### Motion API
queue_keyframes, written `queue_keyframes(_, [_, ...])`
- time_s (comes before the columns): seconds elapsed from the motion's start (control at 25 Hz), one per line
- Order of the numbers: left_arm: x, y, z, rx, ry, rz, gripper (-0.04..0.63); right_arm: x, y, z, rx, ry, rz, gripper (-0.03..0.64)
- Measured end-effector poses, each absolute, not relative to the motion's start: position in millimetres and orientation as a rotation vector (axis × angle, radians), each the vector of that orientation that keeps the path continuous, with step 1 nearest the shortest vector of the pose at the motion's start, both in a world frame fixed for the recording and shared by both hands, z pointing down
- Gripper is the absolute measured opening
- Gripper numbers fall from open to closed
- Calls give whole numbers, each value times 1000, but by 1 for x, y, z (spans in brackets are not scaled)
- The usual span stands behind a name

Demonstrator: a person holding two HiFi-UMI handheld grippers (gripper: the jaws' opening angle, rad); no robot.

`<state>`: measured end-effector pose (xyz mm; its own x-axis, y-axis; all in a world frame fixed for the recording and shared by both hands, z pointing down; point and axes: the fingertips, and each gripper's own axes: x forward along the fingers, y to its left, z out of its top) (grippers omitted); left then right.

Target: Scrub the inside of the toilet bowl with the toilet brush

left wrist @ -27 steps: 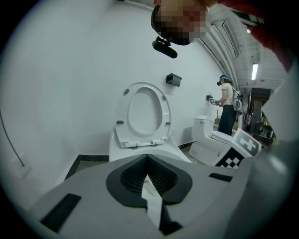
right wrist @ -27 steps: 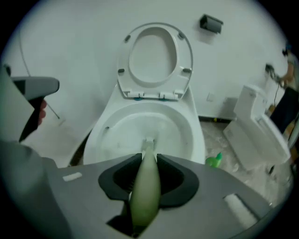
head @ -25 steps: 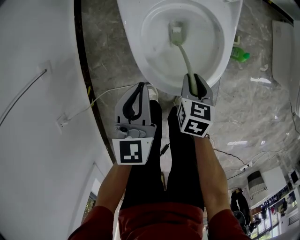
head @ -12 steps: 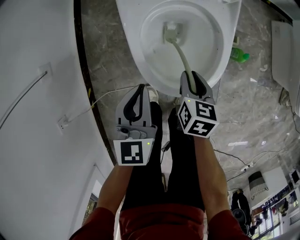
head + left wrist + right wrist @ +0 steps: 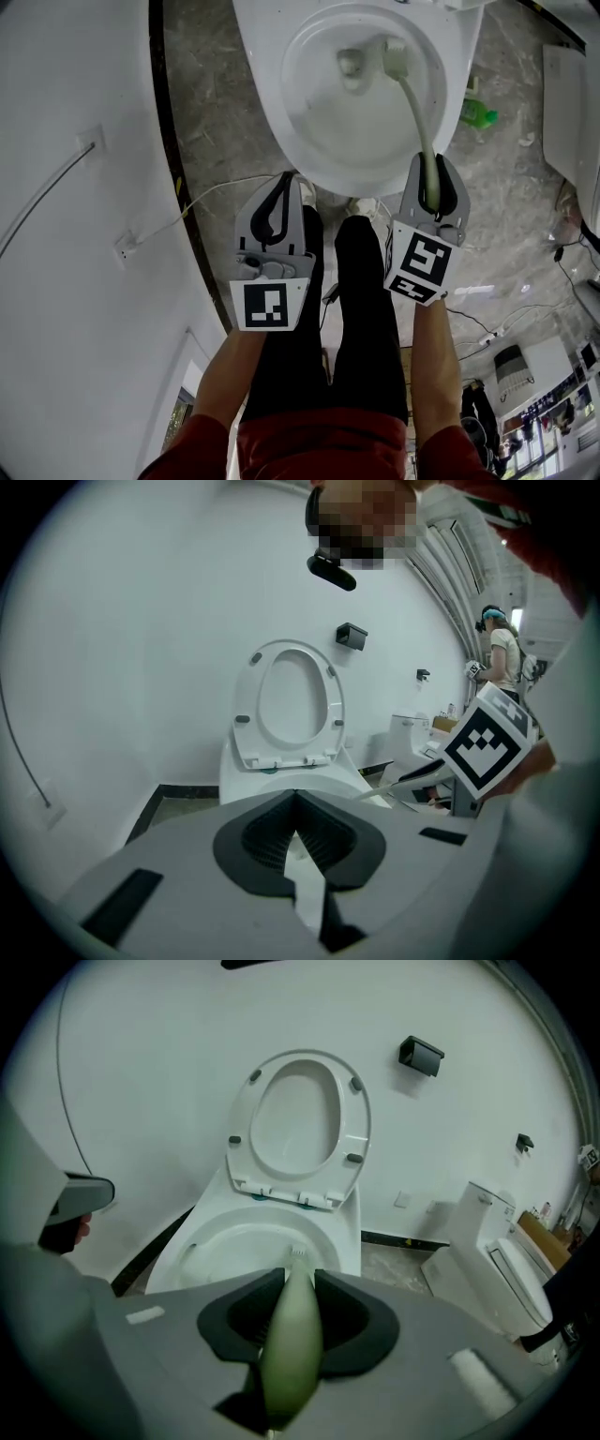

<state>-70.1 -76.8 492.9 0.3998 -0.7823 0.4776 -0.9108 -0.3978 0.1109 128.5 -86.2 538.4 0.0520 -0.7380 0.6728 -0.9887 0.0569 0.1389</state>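
Observation:
The white toilet bowl (image 5: 309, 141) lies open at the top of the head view, its seat and lid (image 5: 300, 1124) raised against the wall. My right gripper (image 5: 433, 161) is shut on the pale green handle of the toilet brush (image 5: 417, 108), at the bowl's near right rim. The brush head (image 5: 394, 56) rests against the bowl's far right inner wall, beside the drain. In the right gripper view the handle (image 5: 292, 1335) runs between the jaws down into the bowl (image 5: 225, 1232). My left gripper (image 5: 281, 178) hangs shut and empty in front of the bowl's near left edge.
A white wall (image 5: 75, 234) with a dark skirting runs down the left. A white cable (image 5: 216, 192) crosses the floor by the bowl. On the floor to the right lies a green bottle (image 5: 478, 111). A second toilet (image 5: 497, 1241) stands further right. The person's legs (image 5: 366, 309) stand below the bowl.
My right gripper has moved right along the rim. The brush head has swept from the bowl's middle-left to its far right side. The left gripper has stayed put.

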Motion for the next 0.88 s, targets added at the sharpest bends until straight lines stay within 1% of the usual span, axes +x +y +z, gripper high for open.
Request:
queue_keyframes(0.2, [-68,-81,488,2313,-1476,473,6,118,-96,581,1692,-1742,617,112])
queue_keyframes(0.4, [-78,-76,492,2292,-1479,505,6,86,-130,603,1594,-1793,656,112])
queue_keyframes(0.52, [-85,-75,492,2286,-1494,503,6,61,-133,581,1529,-1876,585,114])
queue_keyframes(0.68, [-88,-76,494,2276,-1503,503,6,33,-122,528,1490,-1999,495,114])
queue_keyframes(0.76, [-87,-78,493,2278,-1503,495,6,32,-121,514,1509,-2020,496,114])
queue_keyframes(0.88, [-83,-82,491,2289,-1498,486,6,45,-126,518,1555,-1989,497,113])
